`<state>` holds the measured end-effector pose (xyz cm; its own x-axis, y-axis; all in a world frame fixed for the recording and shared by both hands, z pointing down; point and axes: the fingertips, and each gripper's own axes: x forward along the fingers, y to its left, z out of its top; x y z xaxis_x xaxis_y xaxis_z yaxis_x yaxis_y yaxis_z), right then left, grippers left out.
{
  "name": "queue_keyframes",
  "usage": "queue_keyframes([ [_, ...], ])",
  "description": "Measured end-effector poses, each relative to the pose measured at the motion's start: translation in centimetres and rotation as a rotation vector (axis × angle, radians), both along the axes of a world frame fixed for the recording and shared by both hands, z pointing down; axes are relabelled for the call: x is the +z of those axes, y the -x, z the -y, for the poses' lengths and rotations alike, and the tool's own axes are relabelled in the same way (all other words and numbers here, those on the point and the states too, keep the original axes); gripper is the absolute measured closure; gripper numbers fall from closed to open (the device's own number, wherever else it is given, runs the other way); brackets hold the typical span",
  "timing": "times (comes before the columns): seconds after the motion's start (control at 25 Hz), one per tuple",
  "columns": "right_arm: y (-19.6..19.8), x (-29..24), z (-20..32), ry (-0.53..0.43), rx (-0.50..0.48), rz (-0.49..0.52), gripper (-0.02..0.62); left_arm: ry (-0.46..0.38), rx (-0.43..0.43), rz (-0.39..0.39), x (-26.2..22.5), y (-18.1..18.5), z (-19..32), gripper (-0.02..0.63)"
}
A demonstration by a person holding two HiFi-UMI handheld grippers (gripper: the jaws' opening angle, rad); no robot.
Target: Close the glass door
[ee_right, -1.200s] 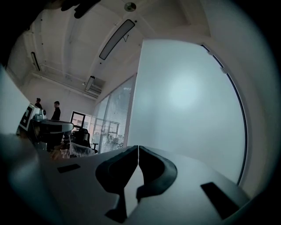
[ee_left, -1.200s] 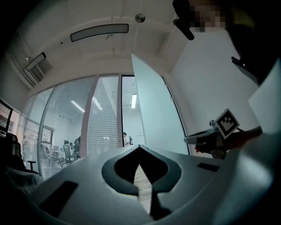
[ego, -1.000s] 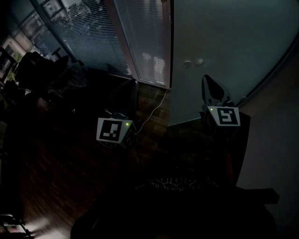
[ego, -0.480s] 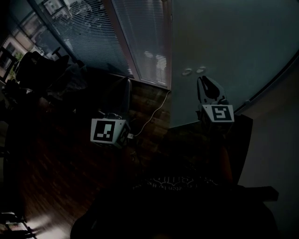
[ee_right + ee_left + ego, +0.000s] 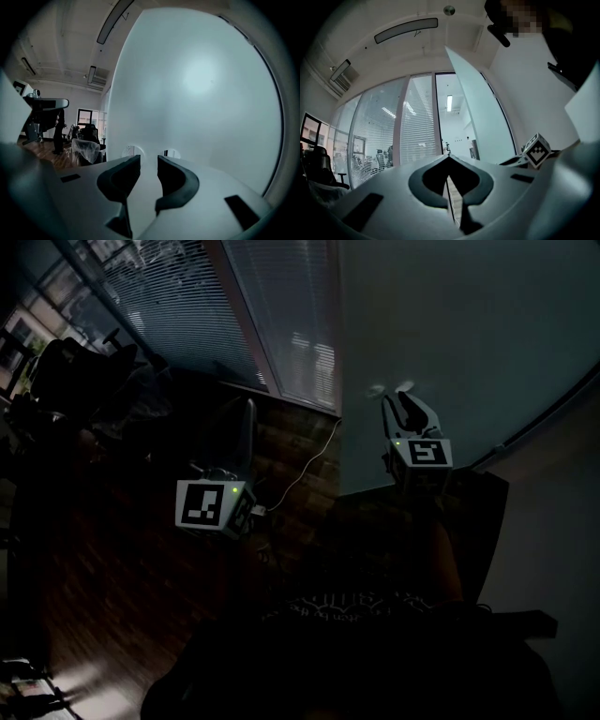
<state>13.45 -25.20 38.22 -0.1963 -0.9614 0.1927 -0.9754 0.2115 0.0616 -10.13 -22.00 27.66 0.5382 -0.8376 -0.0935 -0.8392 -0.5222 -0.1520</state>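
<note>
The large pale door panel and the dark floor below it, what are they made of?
Large pale door panel: likely frosted glass; milky, matte, glowing softly, nothing visible through it. Dark floor: probably reddish wood planks, judging by staggered seams.

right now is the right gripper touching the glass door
Cannot tell. In the right gripper view the right gripper, jaws just opened with nothing between, faces the glass door, but neither contact nor gap shows.
</note>
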Motion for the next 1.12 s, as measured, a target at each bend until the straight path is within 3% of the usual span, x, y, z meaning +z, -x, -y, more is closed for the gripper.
queue_keyframes([
  [0.24,0.2,0.7,0.5,0.023,-0.012,-0.005,0.472,0.007,-0.011,0.018,0.2,0.0,-0.2,0.604],
  [0.72,0.2,0.7,0.7,0.025,0.012,-0.031,0.476,-0.002,-0.010,0.029,0.1,-0.3,-0.1,0.604],
  [1.12,0.1,0.8,1.3,0.024,0.005,-0.046,0.475,-0.017,-0.025,0.001,-0.3,-0.4,0.4,0.604],
])
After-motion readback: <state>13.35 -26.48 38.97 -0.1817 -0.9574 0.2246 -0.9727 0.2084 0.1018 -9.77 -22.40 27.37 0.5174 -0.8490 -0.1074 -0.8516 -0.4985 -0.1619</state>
